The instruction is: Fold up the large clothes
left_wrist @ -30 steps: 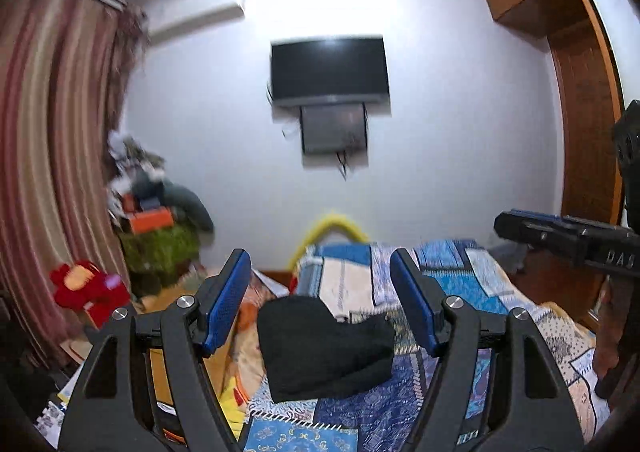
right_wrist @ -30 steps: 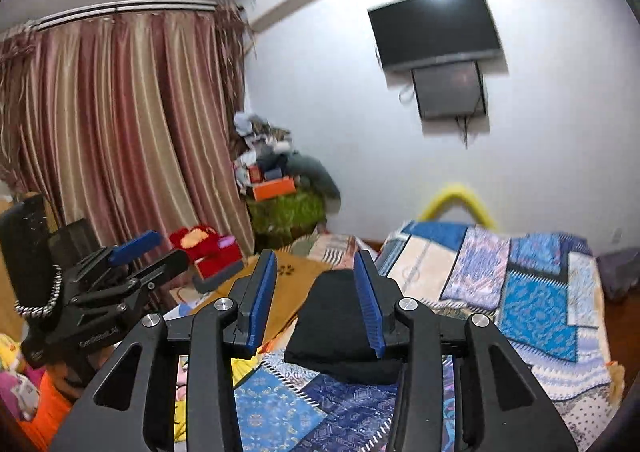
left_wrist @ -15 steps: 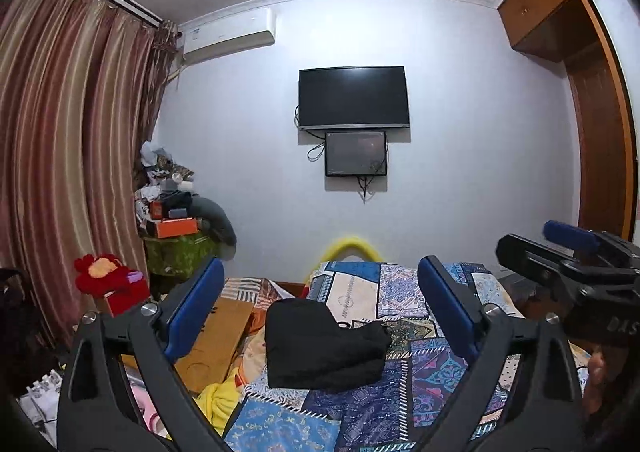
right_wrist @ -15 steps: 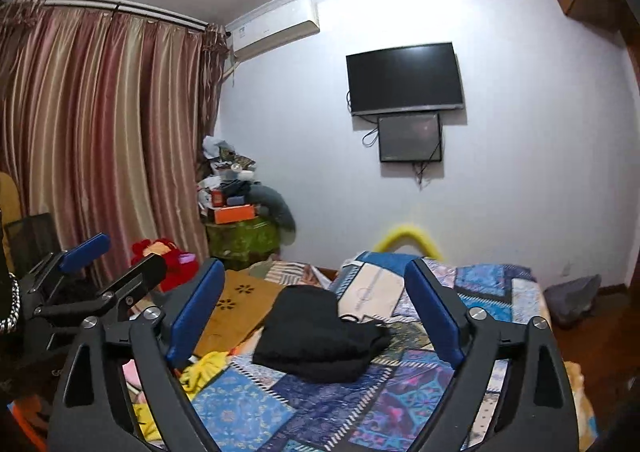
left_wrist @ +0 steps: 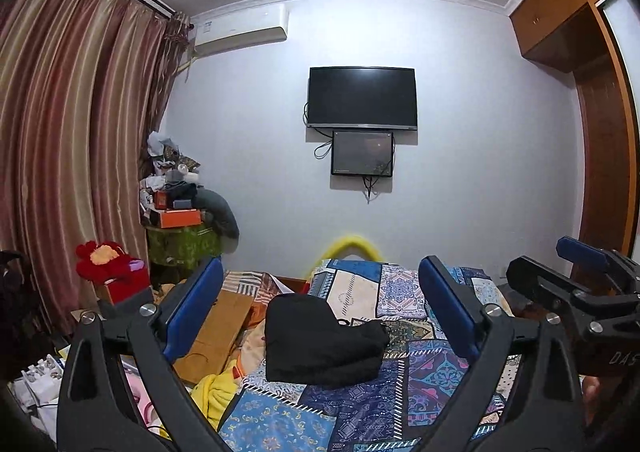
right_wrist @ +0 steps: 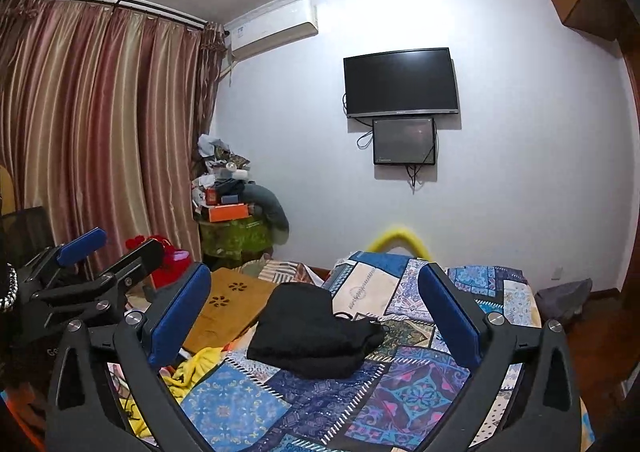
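A black garment (left_wrist: 320, 340) lies folded in a compact bundle on the patchwork bedspread (left_wrist: 424, 376); it also shows in the right wrist view (right_wrist: 312, 336). My left gripper (left_wrist: 320, 316) is open and empty, held above and in front of the bundle. My right gripper (right_wrist: 316, 316) is open and empty too, also held back from the bundle. The right gripper shows at the right edge of the left wrist view (left_wrist: 580, 292), and the left gripper shows at the left of the right wrist view (right_wrist: 92, 272).
A wooden board (right_wrist: 228, 308) and yellow cloth (right_wrist: 192, 368) lie left of the bed. A cluttered green stand (left_wrist: 180, 244) and red plush toy (left_wrist: 104, 264) stand by the curtains. A TV (left_wrist: 362, 98) hangs on the far wall. A wardrobe (left_wrist: 604, 172) stands right.
Both grippers opened wider and pulled up and back from the black bundle, so more of the room and ceiling shows. The bundle stays where it lay.
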{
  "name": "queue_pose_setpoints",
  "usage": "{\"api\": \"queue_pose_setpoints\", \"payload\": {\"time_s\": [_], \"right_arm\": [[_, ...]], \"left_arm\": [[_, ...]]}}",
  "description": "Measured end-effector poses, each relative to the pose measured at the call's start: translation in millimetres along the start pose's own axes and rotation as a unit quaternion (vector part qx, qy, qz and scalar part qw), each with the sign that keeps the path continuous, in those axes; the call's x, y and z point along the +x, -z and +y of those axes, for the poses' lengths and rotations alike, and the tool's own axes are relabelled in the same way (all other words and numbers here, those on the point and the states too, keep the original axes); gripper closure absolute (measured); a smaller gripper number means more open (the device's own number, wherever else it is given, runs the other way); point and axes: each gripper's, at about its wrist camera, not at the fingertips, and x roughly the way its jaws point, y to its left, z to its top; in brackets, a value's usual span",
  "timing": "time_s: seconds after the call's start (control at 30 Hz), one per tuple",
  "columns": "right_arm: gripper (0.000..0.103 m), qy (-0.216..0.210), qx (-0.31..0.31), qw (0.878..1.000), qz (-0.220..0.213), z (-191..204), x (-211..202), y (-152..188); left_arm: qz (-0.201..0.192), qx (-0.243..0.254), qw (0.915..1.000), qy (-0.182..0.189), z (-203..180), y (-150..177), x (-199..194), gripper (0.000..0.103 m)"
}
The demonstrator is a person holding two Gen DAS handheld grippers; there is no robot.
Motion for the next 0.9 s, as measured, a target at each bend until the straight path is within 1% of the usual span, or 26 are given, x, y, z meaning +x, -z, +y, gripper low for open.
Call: {"api": "queue_pose_setpoints", "payload": {"time_s": [0.33, 0.9], "right_arm": [[0.000, 0.003, -0.005, 1.000, 0.004, 2, -6, 2], [0.000, -0.004, 0.016, 1.000, 0.008, -9, -15, -3]], "left_arm": [[0.007, 0.000, 1.0000, -0.001, -2, 3, 0, 0.004], [0.016, 0.004, 0.9999, 0.004, -10, 7, 3, 0.004]]}}
